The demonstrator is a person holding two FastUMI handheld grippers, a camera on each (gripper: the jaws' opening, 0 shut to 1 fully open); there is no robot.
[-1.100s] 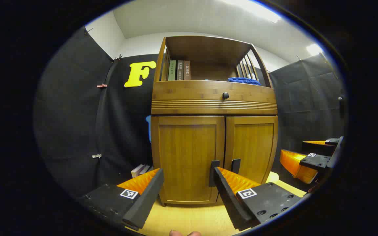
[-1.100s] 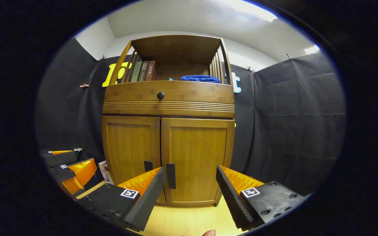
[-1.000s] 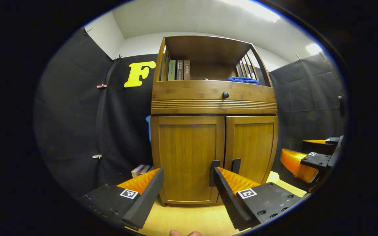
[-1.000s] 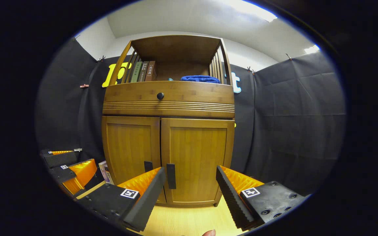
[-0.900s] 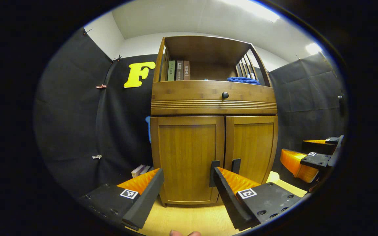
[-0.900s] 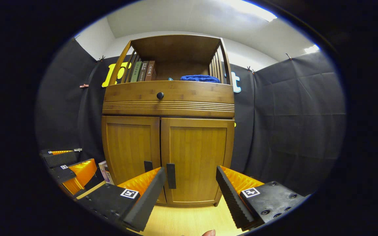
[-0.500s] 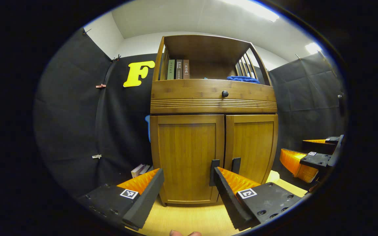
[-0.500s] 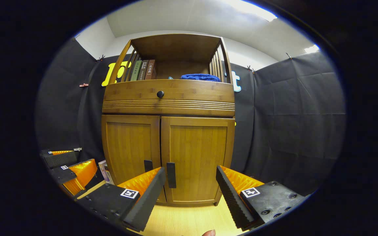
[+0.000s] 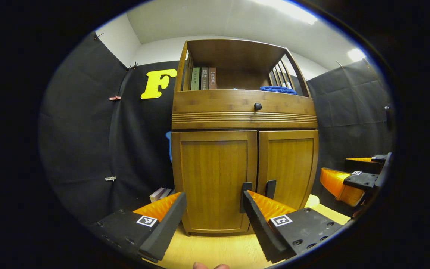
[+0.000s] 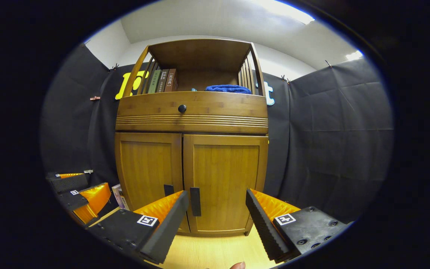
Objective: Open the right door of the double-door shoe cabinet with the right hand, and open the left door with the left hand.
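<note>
A wooden shoe cabinet [image 9: 243, 112] [image 10: 192, 112] stands ahead with both lower doors closed. The left door [image 9: 215, 179] [image 10: 147, 168] and the right door [image 9: 289, 168] [image 10: 224, 179] each carry a dark vertical handle by the centre seam: left handle [image 9: 245, 196] [image 10: 168, 189], right handle [image 9: 270, 188] [image 10: 195, 201]. My left gripper [image 9: 213, 216] is open, low in front of the left door, short of it. My right gripper [image 10: 217, 218] is open too, before the right door, with nothing between its fingers. Each gripper also appears off to the side: right gripper [image 9: 353, 179], left gripper [image 10: 78, 194].
Above the doors runs a drawer with a round dark knob [image 9: 258, 106] [image 10: 181, 108]. The open shelf on top holds several books [image 9: 203, 78] and a blue cloth [image 10: 227, 89]. More books [image 9: 159, 194] lean on the pale wood floor [image 9: 215, 252] left of the cabinet.
Both views have crept slightly closer to the cabinet. The doors stay closed and both grippers stay open.
</note>
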